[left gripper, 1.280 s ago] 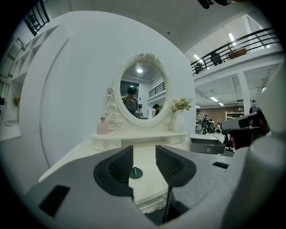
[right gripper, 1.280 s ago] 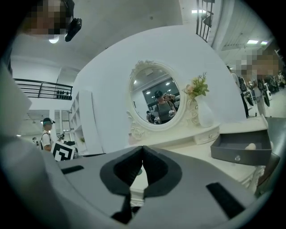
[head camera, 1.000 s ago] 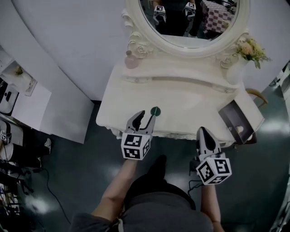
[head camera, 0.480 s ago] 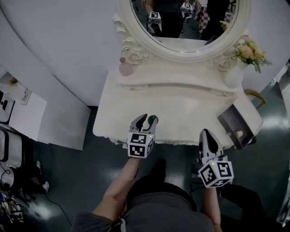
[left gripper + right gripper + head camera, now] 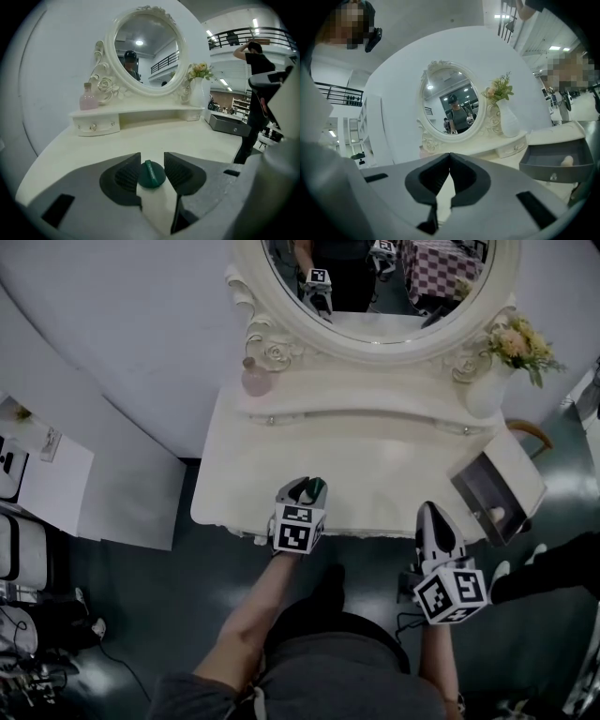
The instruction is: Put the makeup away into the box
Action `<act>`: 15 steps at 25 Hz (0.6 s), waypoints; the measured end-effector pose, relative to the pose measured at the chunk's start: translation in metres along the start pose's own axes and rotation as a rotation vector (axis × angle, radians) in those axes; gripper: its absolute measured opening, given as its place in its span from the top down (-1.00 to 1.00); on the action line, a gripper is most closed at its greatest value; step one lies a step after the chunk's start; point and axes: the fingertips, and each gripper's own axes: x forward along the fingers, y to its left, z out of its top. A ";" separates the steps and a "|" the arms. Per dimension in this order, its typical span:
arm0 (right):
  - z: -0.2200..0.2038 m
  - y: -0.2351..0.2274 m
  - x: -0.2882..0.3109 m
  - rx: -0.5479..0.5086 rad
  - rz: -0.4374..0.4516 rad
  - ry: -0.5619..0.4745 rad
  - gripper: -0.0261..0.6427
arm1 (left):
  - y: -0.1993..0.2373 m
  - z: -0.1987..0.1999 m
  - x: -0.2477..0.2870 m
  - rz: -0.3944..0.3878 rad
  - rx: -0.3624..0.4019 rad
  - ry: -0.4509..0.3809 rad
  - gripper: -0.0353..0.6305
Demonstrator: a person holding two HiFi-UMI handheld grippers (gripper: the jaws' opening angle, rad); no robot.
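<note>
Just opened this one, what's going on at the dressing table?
A person works at a white dressing table. The left hand-held gripper has its jaws against both sides of a round green makeup case lying near the table's front edge. The right hand-held gripper is shut and empty, held near the open grey box. The case is not yet boxed.

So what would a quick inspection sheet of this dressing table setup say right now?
Surface: cream dressing table, mostly bare.
Job's things: green compact near the table's front edge; grey box open at the right end, a pale item inside.
Clutter: pink bottle, vase of flowers, oval mirror at the back.
Tools: left tool closed on the green compact; right tool shut, empty, off the table's front.
Cables: loose cables on the floor, far left.
Surroundings: white curved wall, another person's shoes at right.
</note>
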 end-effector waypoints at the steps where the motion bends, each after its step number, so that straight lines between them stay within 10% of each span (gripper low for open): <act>1: 0.000 -0.001 0.000 0.001 -0.002 0.001 0.91 | 0.000 -0.003 0.003 -0.002 -0.001 0.017 0.43; 15: -0.004 -0.011 0.008 0.026 -0.025 0.015 0.91 | 0.003 -0.026 0.029 -0.005 0.023 0.195 0.60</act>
